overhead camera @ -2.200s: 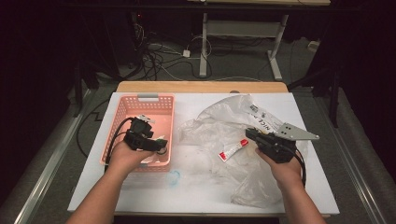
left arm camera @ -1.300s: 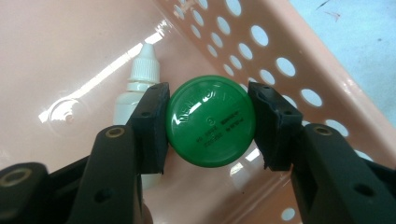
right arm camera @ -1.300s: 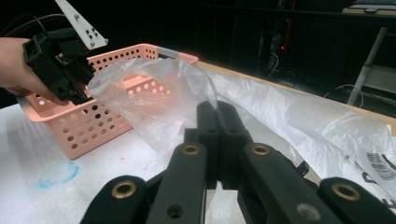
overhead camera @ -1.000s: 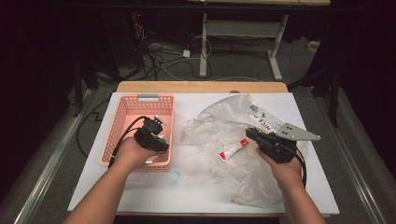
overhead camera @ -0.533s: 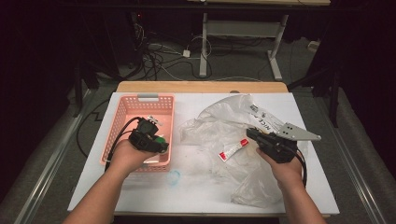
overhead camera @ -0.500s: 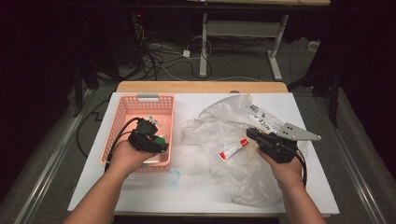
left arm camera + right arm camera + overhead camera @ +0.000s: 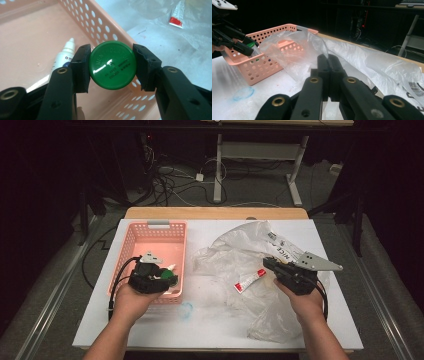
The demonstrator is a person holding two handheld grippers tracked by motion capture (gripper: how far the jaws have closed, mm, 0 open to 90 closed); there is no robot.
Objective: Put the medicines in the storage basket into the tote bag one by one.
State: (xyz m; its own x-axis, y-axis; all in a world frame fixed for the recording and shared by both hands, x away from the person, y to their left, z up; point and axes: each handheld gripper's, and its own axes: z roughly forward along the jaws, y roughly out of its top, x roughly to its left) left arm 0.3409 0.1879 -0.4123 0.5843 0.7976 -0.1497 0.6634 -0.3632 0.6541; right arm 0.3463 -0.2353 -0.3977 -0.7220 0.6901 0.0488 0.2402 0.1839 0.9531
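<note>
Left claw (image 7: 112,65) squeezes a green round lid (image 7: 112,65) over the pink basket's (image 7: 105,25) near-right corner; left gripper view also shows a dropper bottle (image 7: 64,55) inside. Right claw (image 7: 328,75), shut tight, pinches the clear bag (image 7: 294,50) mid-table (image 7: 210,320).

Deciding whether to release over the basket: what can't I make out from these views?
- Green container, left gripper view: body hidden behind its lid; embossed lettering too small.
- Dropper bottle: lower part hidden by the left gripper.
- Right gripper, right gripper view: whether it pinches the plastic bag is hidden by its jaws.
</note>
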